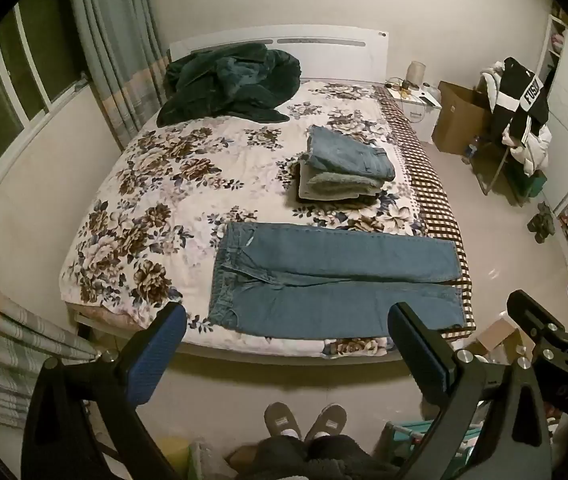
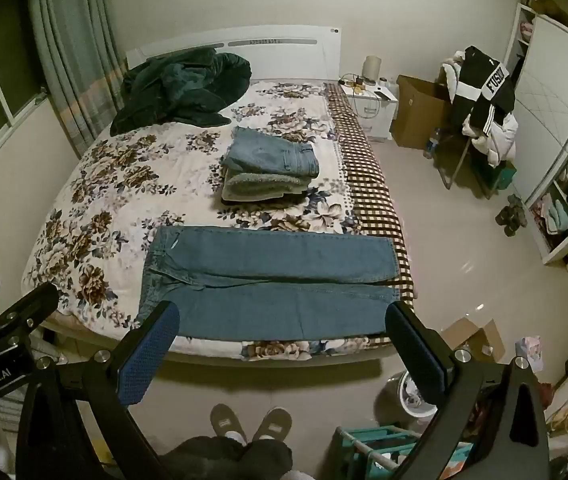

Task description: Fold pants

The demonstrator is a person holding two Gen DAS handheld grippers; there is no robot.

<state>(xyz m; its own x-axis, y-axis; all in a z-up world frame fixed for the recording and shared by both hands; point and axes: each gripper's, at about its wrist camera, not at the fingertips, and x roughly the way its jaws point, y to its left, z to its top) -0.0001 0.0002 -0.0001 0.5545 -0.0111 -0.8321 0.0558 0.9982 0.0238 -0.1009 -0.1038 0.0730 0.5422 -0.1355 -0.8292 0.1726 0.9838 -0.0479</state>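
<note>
Jeans [image 1: 335,280] being shown spread flat along near edge of bed [image 1: 156,184], lower centre of frame, long axis running left-right, waistband at left, 2 leg hems at right. Left gripper [image 1: 285,344] being held with fingers spread wide, nothing being pinched; right gripper [image 2: 280,340] likewise being held spread and empty. Both being held short of jeans, above floor. Left judged nearer waistband, right nearer hems. Folded stack [image 1: 343,168] being kept behind jeans.

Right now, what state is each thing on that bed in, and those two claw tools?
jeans: spread flat, unfolded, at the bed's near edge
stack: folded clothes, piled
blanket: crumpled by the headboard
left gripper: fingers open, empty
right gripper: fingers open, empty
</note>
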